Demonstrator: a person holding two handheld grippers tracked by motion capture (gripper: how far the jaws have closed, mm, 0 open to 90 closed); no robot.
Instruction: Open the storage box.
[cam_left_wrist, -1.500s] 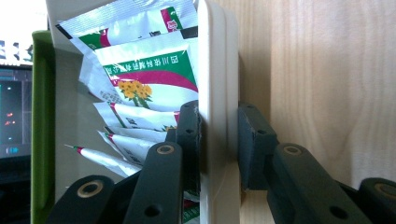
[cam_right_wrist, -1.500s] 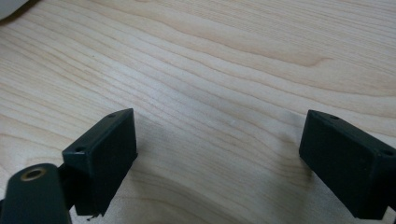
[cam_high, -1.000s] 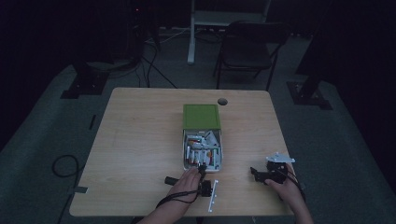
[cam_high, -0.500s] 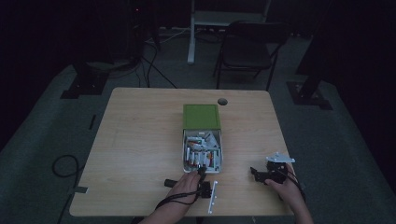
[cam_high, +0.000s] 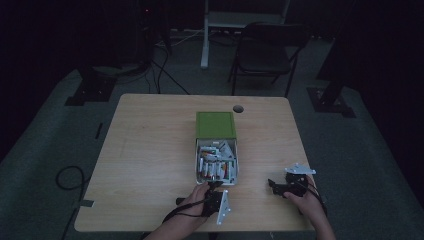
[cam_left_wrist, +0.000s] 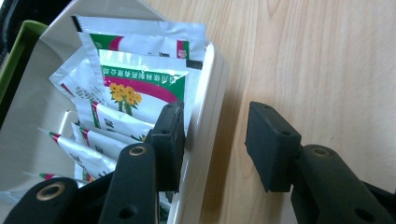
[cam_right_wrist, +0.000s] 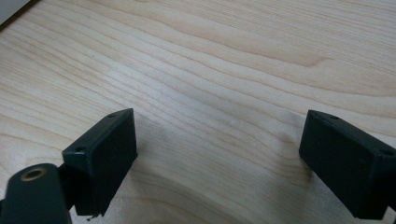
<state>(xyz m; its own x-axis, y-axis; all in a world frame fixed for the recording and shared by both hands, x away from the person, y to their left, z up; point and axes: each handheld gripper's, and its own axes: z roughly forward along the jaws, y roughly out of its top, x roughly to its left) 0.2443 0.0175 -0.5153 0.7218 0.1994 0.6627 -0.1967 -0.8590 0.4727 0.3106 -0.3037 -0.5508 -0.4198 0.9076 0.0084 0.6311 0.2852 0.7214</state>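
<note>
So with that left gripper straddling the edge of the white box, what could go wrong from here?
The left gripper has just been opening, one jaw among the sachets, the other outside the box wall. Closing now might pinch wall and sachet together, or crumple a sachet. Pulling then could drag or tip the white box, which sits near the table edge. The right gripper rests open, apart, steadying nothing.

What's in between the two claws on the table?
Bare wooden table lies between the left claw and the right claw, seen in the high view.
</note>
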